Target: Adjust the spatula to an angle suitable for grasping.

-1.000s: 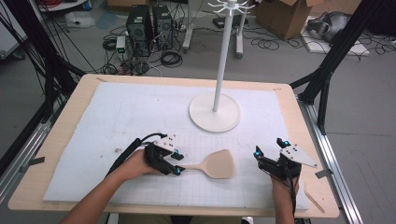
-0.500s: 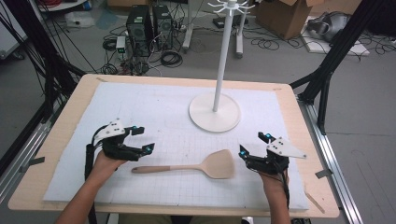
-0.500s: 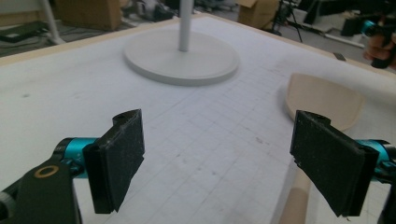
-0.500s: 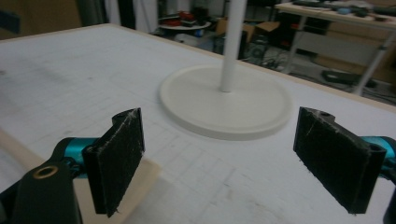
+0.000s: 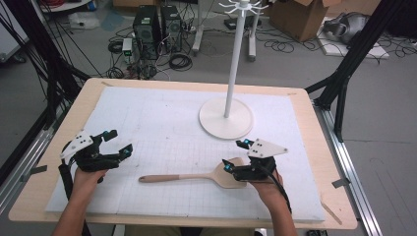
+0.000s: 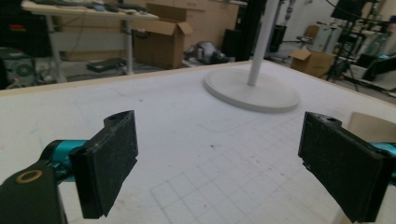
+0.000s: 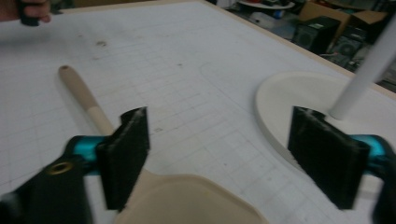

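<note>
While the left tongs point(image 5: 118, 142) hang spread and empty, the right tongs point(image 5: 235, 155), just closing, straddle the wooden spatula point(image 5: 196, 176) flat on the table point(image 5: 305, 147); its thin blade could skid away.

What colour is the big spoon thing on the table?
The wooden spatula is pale tan, light wood all over. It shows best in the high view.

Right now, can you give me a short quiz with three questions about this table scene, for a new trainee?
1. True or false: the left gripper holds the wooden spatula.
2. Which gripper is over the spatula's blade? A) left B) right
3. Fill in: the white stand rises from a round ____.

Key: 1. False; its jaws are open, with nothing between them. 2. B. 3. base.
</note>
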A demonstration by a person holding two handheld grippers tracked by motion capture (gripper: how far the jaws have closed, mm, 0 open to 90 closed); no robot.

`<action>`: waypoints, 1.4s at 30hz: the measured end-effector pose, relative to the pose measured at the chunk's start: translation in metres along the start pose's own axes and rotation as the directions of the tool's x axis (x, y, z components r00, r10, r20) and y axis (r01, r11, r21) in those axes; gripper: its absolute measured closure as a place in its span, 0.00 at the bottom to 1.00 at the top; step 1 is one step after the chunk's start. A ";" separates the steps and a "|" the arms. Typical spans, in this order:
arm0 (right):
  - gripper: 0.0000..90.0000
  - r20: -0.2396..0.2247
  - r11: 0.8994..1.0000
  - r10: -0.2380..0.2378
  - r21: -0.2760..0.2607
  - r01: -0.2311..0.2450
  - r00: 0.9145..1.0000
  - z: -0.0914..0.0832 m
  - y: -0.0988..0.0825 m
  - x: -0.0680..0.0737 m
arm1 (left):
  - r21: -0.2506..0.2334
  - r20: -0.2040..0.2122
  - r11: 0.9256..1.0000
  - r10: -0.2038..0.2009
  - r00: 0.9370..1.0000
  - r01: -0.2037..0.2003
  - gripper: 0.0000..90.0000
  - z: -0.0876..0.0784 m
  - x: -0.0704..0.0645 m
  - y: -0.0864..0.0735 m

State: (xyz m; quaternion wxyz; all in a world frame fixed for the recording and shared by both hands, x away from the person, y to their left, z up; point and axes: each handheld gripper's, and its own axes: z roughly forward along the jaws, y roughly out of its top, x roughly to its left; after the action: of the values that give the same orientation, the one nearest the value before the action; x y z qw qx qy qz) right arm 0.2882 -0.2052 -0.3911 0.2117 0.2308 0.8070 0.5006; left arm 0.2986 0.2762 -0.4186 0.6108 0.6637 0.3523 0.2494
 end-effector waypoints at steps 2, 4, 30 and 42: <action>0.26 -0.034 1.000 -0.015 0.005 0.015 0.999 0.007 0.005 0.003 | 0.000 -0.026 1.000 0.002 1.000 -0.002 0.12 -0.001 0.001 -0.002; 0.26 -0.066 1.000 -0.023 0.016 0.025 0.998 0.014 0.008 0.006 | 0.025 -0.043 1.000 -0.013 0.999 0.014 0.12 -0.001 0.003 -0.004; 0.48 -0.432 0.936 -0.114 0.255 0.242 0.895 0.102 0.016 0.037 | 0.025 -0.065 0.999 -0.044 0.997 0.046 0.14 -0.001 0.003 -0.015; 0.64 -0.498 0.910 -0.107 0.299 0.287 0.860 0.112 0.011 0.038 | 0.040 -0.051 0.998 -0.048 0.998 0.050 0.15 0.003 0.002 -0.016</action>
State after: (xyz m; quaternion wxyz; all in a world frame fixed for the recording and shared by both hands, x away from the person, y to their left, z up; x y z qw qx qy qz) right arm 0.3242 -0.0991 -0.4313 0.0139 0.0520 0.9318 0.3590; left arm 0.2991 0.2757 -0.4352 0.5938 0.6609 0.3891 0.2434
